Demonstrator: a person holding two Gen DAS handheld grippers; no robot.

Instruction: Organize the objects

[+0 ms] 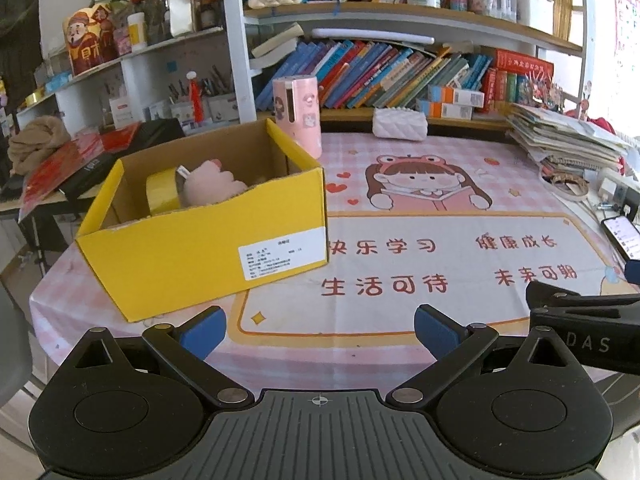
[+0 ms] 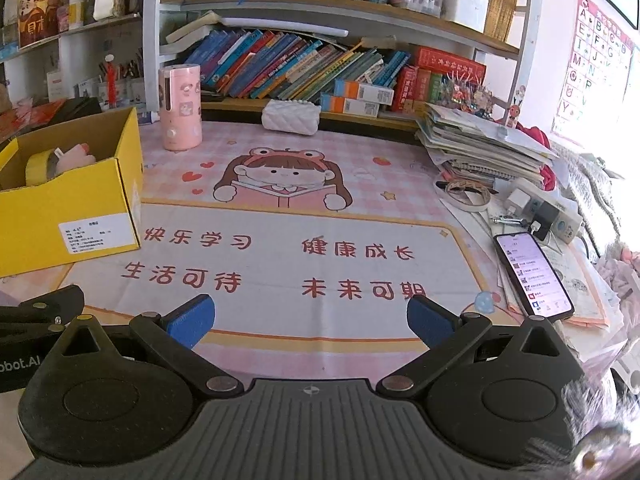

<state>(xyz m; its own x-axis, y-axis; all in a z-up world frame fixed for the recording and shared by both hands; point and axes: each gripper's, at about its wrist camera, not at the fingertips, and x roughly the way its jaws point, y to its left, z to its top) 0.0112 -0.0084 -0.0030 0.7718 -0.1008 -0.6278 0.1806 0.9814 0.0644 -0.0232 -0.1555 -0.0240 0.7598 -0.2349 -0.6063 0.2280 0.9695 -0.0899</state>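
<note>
Hovering low over the mat [image 1: 400, 264], the left gripper [image 1: 318, 330] and right gripper [image 2: 310, 320] both have jaws spread wide and empty. Yellow box [image 1: 208, 256] sits at 10 o'clock in the left view, already holding a tape roll [image 1: 160, 192] and a pink plush [image 1: 212, 184]; pink canister [image 2: 180, 108] stands just behind it, upright. Judgement: canister looks next, so approach level, grip mid-body, lift straight, clear the box wall before lowering.

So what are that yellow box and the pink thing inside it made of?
The yellow box looks like corrugated cardboard: brown raw inside, a ragged cut edge, matte yellow outside. The pink thing seems a soft plush toy with a fuzzy surface, though it is partly hidden.
</note>
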